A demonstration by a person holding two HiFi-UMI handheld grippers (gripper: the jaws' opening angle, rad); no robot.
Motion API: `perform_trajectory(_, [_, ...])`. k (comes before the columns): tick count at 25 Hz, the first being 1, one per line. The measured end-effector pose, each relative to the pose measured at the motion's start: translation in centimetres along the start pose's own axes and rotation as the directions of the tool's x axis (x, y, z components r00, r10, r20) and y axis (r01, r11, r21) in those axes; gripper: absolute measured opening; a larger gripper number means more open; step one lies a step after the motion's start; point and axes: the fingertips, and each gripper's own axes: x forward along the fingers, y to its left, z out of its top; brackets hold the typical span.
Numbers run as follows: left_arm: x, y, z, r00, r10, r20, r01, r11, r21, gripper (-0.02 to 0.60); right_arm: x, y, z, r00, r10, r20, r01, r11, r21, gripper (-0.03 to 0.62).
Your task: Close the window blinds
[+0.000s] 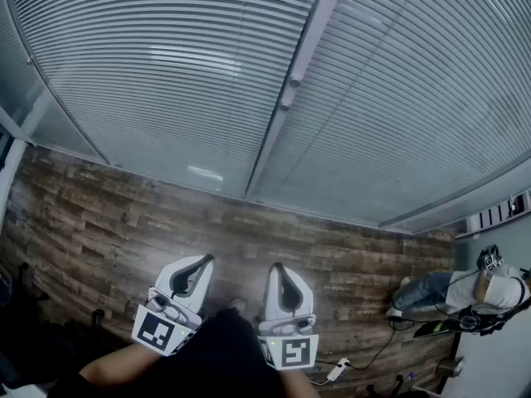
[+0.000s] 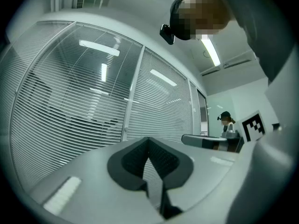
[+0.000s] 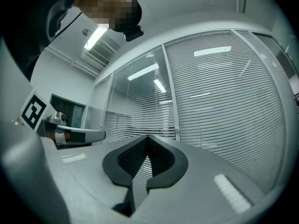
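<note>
The blinds (image 1: pixel 166 81) hung across the glass well ahead, and with the left gripper (image 1: pixel 202 264) and right gripper (image 1: pixel 277 270) both low, jaws pressed together on nothing, a reach made that way might only jab and bend the slats

Holds the left hand-held gripper (image 1: pixel 204 261) at lower left of centre in the head view, tip leaning toward the upper right, left marker cube (image 1: pixel 158 332) nearest the body. Holds the right hand-held gripper (image 1: pixel 275 267) just beside it at lower centre, pointing almost straight up the frame, right marker cube (image 1: pixel 290 351) beneath. Shows both pairs of jaws closed tip to tip in the gripper views, nothing gripped. Reaches in with a bare left forearm (image 1: pixel 112 371) from the lower left edge.
</note>
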Motion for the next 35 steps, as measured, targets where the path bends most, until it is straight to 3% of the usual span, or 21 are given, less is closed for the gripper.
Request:
perform_trajectory(6, [0.5, -1.2, -0.2, 1.0, 0.011, -0.017, -0.011, 1.0, 0.018, -0.002, -1.4, -2.0, 0.0, 1.0, -0.013, 0.015, 0.012, 1.0, 0.014, 0.0])
perform_trajectory(17, [-0.9, -1.6, -1.9, 0.995, 0.09, -0.037, -0.088, 0.994, 0.059, -0.002, -4.9, -7.5, -1.1, 0.992, -0.123, 0.025, 0.122, 0.991, 0.049, 0.002])
perform_trajectory(22, [-1.1, -2.3, -2.5, 0.99, 0.139, -0.038, -0.137, 0.989, 0.047, -0.002, -6.0, -8.4, -1.6, 0.995, -0.093, 0.037, 0.09, 0.993, 0.074, 0.002])
perform_trajectory(30, [0.5, -2.0, -3.3, 0.993, 0.117, -0.035, -0.116, 0.992, 0.042, -0.002, -4.3, -7.4, -2.6, 0.998, -0.062, 0.02, 0.06, 0.997, 0.057, 0.003])
perform_trajectory(35, [3.9, -1.0, -3.8, 0.998, 0.063, -0.023, -0.062, 0.997, 0.039, -0.002, -1.7, -8.2, -2.9, 0.997, -0.082, 0.008, 0.082, 0.996, 0.034, 0.003])
